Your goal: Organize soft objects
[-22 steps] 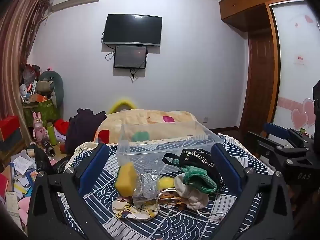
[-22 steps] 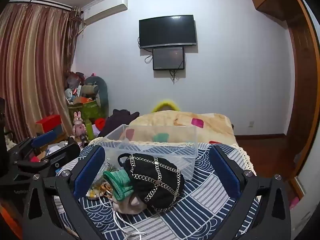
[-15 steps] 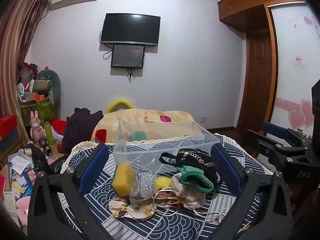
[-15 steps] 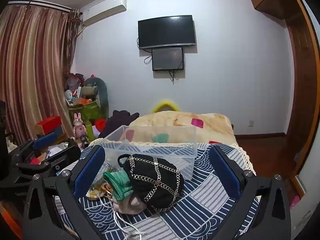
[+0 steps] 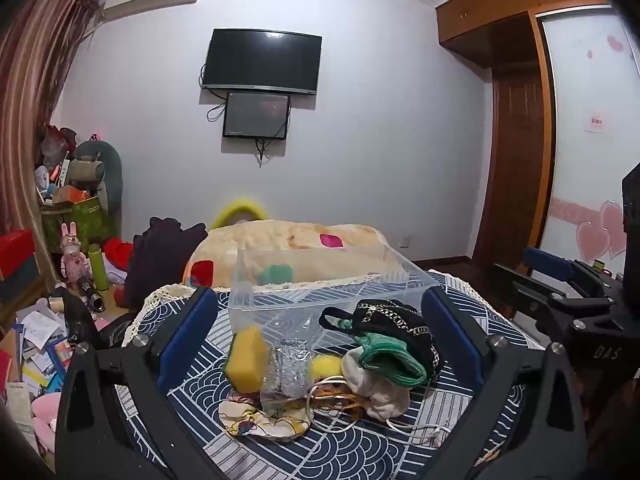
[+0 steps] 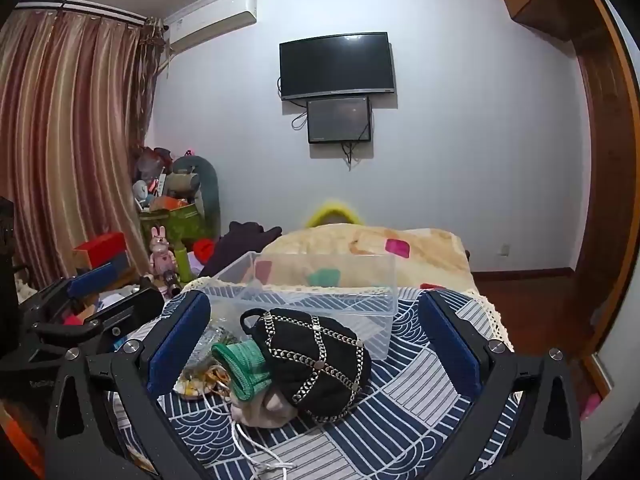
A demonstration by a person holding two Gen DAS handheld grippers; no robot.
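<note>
A pile of soft things lies on the blue patterned tablecloth (image 5: 344, 452): a yellow sponge (image 5: 246, 360), a crinkled clear bag (image 5: 290, 372), a green knit piece (image 5: 390, 358), a cream cloth (image 5: 378, 390) and a black chain-trimmed bag (image 6: 316, 354). A clear plastic bin (image 5: 320, 296) stands behind the pile, with nothing visible inside. My left gripper (image 5: 320, 340) is open and empty, its fingers flanking the pile. My right gripper (image 6: 316, 340) is open and empty, framing the black bag (image 5: 400, 316) and the bin (image 6: 320, 300).
A white cable (image 5: 404, 428) trails from the pile toward the table's front. A round patterned cloth pad (image 5: 264, 420) lies in front of the sponge. A bed with a cream blanket (image 5: 296, 248) stands behind the table. Toys and boxes (image 5: 68, 240) clutter the floor at left.
The left gripper's view has shifted slightly; the pile sits a little lower and more centred between its fingers. The right gripper has barely moved. Nothing was grasped.
</note>
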